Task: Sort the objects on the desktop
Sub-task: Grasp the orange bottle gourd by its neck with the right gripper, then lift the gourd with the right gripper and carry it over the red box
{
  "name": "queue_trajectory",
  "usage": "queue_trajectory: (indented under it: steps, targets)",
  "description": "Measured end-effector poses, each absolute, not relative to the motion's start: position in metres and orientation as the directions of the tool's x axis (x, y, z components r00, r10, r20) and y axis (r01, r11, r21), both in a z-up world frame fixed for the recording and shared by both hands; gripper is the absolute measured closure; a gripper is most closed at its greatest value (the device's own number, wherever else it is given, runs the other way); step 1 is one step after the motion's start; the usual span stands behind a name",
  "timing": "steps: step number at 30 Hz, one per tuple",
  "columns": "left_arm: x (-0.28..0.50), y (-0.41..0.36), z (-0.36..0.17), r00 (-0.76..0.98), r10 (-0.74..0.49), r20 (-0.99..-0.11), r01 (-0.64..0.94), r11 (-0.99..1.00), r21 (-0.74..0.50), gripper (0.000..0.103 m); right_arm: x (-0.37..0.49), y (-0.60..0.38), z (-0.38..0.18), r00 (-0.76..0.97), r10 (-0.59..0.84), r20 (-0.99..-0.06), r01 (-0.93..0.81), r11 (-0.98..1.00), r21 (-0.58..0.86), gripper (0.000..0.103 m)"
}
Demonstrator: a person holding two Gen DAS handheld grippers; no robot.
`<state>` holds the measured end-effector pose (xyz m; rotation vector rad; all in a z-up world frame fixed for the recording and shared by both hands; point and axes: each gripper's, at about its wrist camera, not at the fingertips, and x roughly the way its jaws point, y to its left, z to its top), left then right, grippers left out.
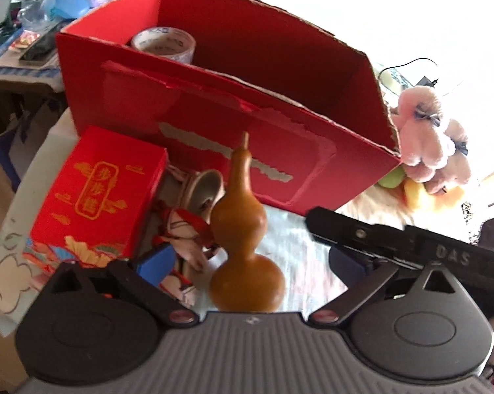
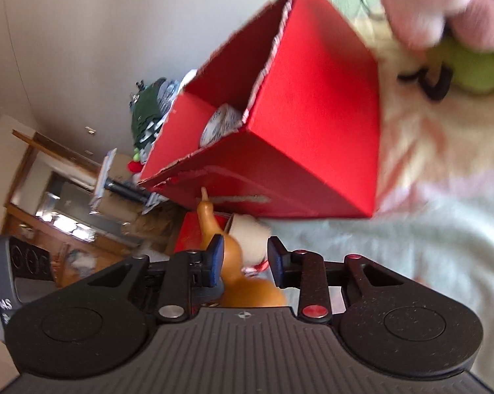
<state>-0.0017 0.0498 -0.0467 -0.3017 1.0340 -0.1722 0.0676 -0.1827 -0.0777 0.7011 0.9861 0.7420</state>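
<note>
Gourd [image 1: 245, 229] stands upright on the cloth-covered table [image 1: 299, 262], just in front of the big red box [image 1: 214, 121], beside the small red carton [image 1: 92, 193]. Left gripper [image 1: 247, 262] is spread wide around it, not touching. Right gripper [image 2: 245, 262] is open too, one pad [image 2: 215, 259] against the gourd's waist. Likely light, rigid, glossy and slippery, may crack; best pinched at the narrow waist.

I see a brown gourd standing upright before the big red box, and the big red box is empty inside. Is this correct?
Not quite. The gourd does stand upright before the big red box, but the box is not empty: a roll of tape lies inside it near the far end. The left wrist view shows this clearly, and the right wrist view shows it too.
</note>
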Motion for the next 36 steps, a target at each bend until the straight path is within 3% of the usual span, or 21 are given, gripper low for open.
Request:
queue_trajectory:
  steps: [6, 11, 17, 28, 36]
  targets:
    - [-0.003, 0.045, -0.050, 0.501, -0.357, -0.789, 0.082, 0.926, -0.368, 0.019, 0.079, -0.186, -0.095, 0.247, 0.884, -0.396, -0.158, 0.440, 0.884, 0.069]
    - [0.006, 0.038, -0.062, 0.472, -0.385, -0.793, 0.101, 0.917, -0.385, 0.022, 0.080, -0.177, -0.104, 0.181, 0.912, -0.369, -0.145, 0.396, 0.907, 0.069]
    - [0.015, 0.035, -0.073, 0.449, -0.360, -0.818, 0.093, 0.929, -0.358, 0.031, 0.077, -0.162, -0.108, 0.143, 0.907, -0.395, -0.161, 0.415, 0.895, 0.056]
    - [0.012, 0.020, -0.071, 0.412, -0.421, -0.808, 0.151, 0.906, -0.395, 0.033, 0.070, -0.188, -0.112, 0.156, 0.917, -0.368, -0.070, 0.381, 0.922, 0.064]
    - [-0.001, -0.031, -0.066, 0.369, -0.487, -0.792, 0.284, 0.870, -0.403, 0.034, 0.046, -0.245, -0.109, 0.229, 0.904, -0.362, 0.036, 0.363, 0.931, 0.064]
